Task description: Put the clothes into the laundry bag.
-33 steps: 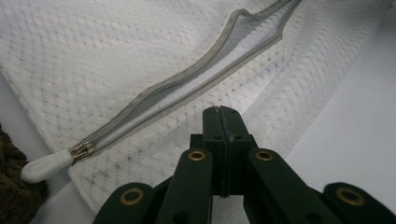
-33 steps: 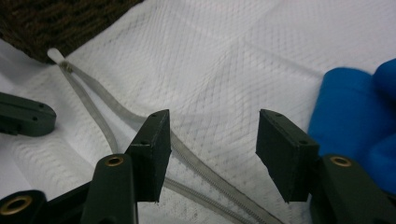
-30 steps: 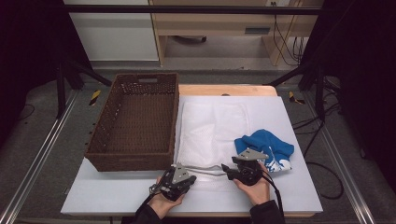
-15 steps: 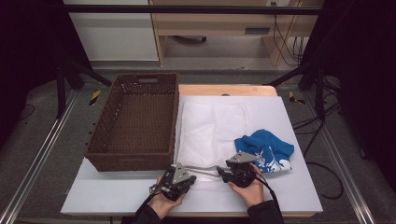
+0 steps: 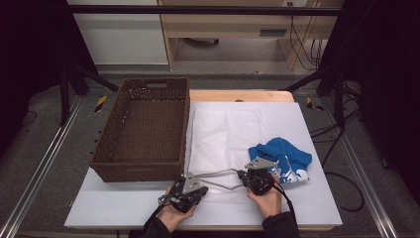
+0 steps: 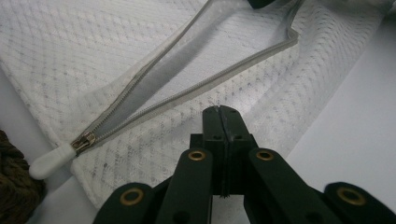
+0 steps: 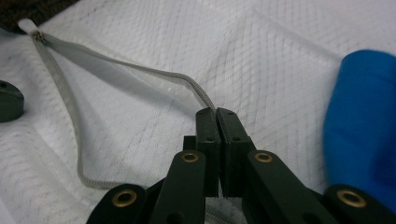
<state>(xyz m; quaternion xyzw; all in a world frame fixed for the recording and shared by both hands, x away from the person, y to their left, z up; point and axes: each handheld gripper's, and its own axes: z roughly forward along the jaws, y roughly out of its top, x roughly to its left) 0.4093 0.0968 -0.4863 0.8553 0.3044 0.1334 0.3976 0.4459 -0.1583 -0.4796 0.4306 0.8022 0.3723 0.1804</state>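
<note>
Far left on the surface [image 5: 124,208]: brown wicker basket [image 5: 143,126], nothing seen inside, sitting just beside the white mesh laundry bag [image 5: 225,134].

Left claw [image 5: 187,186], near front edge: jaws pressed together, tips at the mesh just below the zipper line. In the left gripper view the left claw [image 6: 223,112] looks pinched on a bit of the bag's near-side fabric, though how much is caught is hard to tell. Probable purpose: pin the lower lip of the bag down so it doesn't drag.

Zipper [image 6: 187,79] mostly undone, two tape edges spread in a long V. Slider with its white pull tab [image 6: 49,161] parked at the basket-side corner.

Right claw [image 5: 253,178]: jaws also fully closed, clamped on the upper zipper edge where it bends [image 7: 201,100]. The tape rises off the bag toward the tips, so this claw seems to lift the top lip while the left anchors the bottom. Judged aim: hold the mouth open.

Right of that: crumpled blue garment [image 5: 282,161] with white print, lying on the bag's right edge, touching it, just beside the right claw. Likely the item meant to go in through the opening; not yet inside. With both claws occupied, one would have to let go to fetch it.
</note>
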